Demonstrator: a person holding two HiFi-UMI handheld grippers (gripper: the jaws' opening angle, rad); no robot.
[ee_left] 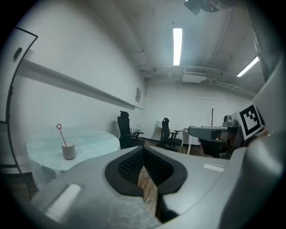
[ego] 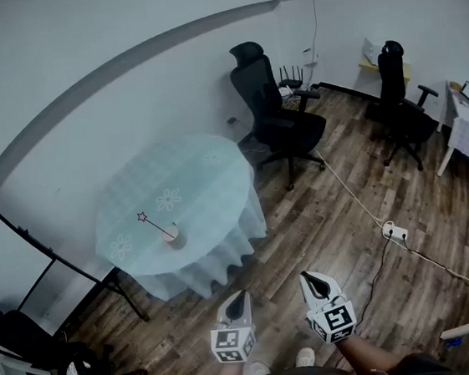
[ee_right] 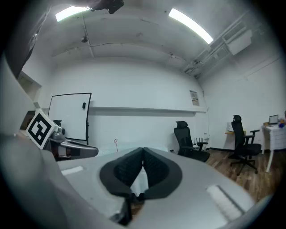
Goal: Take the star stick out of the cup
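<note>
Both left tool (ee_left: 143,149) and right tool (ee_right: 143,150) closed, empty; right gripper view hides cup (ee_left: 68,151).

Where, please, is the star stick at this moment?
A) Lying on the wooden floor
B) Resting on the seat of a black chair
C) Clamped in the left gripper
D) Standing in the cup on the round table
D: the star stick leans out of the cup on the table, while the left gripper and right gripper are over the floor well short of it, jaws closed on nothing.
</note>
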